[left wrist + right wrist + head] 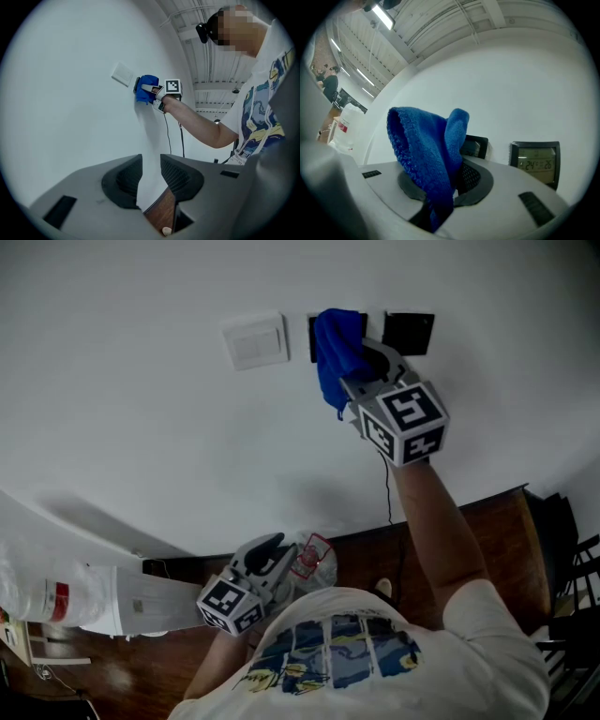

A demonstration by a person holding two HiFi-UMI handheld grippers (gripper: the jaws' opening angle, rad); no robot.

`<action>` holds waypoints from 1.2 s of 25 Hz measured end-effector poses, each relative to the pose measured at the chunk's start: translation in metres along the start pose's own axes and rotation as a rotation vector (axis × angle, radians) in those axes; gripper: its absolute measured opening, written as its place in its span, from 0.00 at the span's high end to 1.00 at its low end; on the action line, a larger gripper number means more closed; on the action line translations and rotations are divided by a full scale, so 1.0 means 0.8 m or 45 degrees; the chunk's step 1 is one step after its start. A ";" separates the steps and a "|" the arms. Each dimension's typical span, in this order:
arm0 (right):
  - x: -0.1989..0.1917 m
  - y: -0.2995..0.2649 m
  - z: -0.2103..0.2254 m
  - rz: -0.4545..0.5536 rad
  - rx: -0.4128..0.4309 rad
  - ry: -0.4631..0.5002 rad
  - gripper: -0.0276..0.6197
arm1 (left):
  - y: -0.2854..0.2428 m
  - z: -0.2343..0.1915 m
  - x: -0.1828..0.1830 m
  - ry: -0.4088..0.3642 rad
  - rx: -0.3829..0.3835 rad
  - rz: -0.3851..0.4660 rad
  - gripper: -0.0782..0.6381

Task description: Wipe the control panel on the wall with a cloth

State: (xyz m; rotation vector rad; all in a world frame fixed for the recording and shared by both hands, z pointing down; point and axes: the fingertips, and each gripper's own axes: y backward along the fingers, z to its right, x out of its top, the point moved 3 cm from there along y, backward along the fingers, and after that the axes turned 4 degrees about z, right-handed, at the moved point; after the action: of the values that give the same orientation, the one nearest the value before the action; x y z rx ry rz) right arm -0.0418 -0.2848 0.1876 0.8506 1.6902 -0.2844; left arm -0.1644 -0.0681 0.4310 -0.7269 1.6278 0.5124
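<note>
A blue cloth [336, 352] is pressed to the white wall over a black control panel [312, 334], which it mostly hides. My right gripper [364, 360] is shut on the cloth, arm stretched up to the wall. In the right gripper view the cloth [426, 154] bunches up out of the right gripper [440, 183], the black panel [476, 146] showing just behind it. A second panel [536, 163] with a lit display is to the right, uncovered. My left gripper [269, 552] hangs low by my body, away from the wall. The left gripper [150, 176] is open and empty.
A white switch plate [255, 340] sits left of the panels. A black cable [387, 488] runs down the wall. Below are a wooden floor [487, 521], a clear plastic bag [314, 561], a large water bottle [56, 601] at the left and dark chairs [574, 568] at the right.
</note>
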 end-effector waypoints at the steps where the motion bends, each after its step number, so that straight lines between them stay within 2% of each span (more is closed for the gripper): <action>1: -0.001 0.001 0.002 0.000 -0.005 0.001 0.82 | -0.001 0.000 0.000 0.001 -0.002 0.000 0.76; 16: -0.010 0.040 0.060 -0.054 -0.136 0.041 0.82 | -0.010 0.003 -0.001 -0.001 -0.046 -0.008 0.76; 24: -0.012 0.043 0.065 -0.042 -0.126 0.038 0.82 | -0.015 0.009 0.001 -0.001 -0.058 -0.009 0.76; 30: -0.002 0.060 0.056 -0.013 -0.111 0.086 0.82 | -0.010 0.002 -0.003 0.006 -0.033 -0.014 0.76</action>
State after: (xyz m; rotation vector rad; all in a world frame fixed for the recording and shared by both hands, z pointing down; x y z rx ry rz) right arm 0.0237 -0.2779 0.1872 0.7951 1.7569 -0.1894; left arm -0.1570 -0.0721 0.4337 -0.7562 1.6231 0.5249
